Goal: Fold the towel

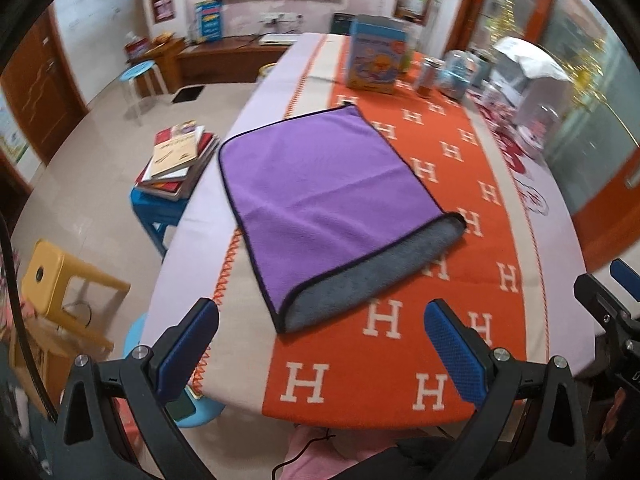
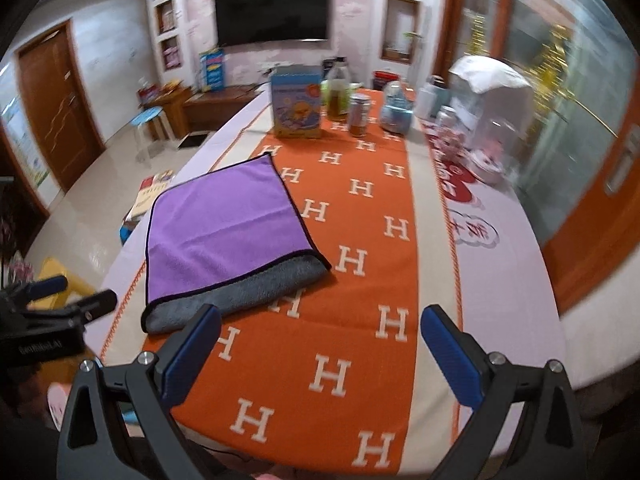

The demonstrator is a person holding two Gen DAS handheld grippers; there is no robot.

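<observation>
A purple towel (image 1: 316, 184) with a grey underside and black trim lies folded on the orange H-patterned tablecloth (image 1: 400, 360). Its grey lower layer sticks out along the near edge. It also shows in the right wrist view (image 2: 224, 224). My left gripper (image 1: 320, 332) is open and empty, held above the table just short of the towel's near edge. My right gripper (image 2: 320, 340) is open and empty, to the right of the towel's near corner. The right gripper shows at the right edge of the left wrist view (image 1: 612, 304); the left gripper shows at the left of the right wrist view (image 2: 60, 300).
At the table's far end stand a blue box (image 1: 376, 56), a can (image 2: 359, 114), bottles (image 2: 339, 94) and a white-covered appliance (image 2: 492, 96). Left of the table are a blue stool with stacked books (image 1: 176, 160) and a yellow stool (image 1: 60, 280).
</observation>
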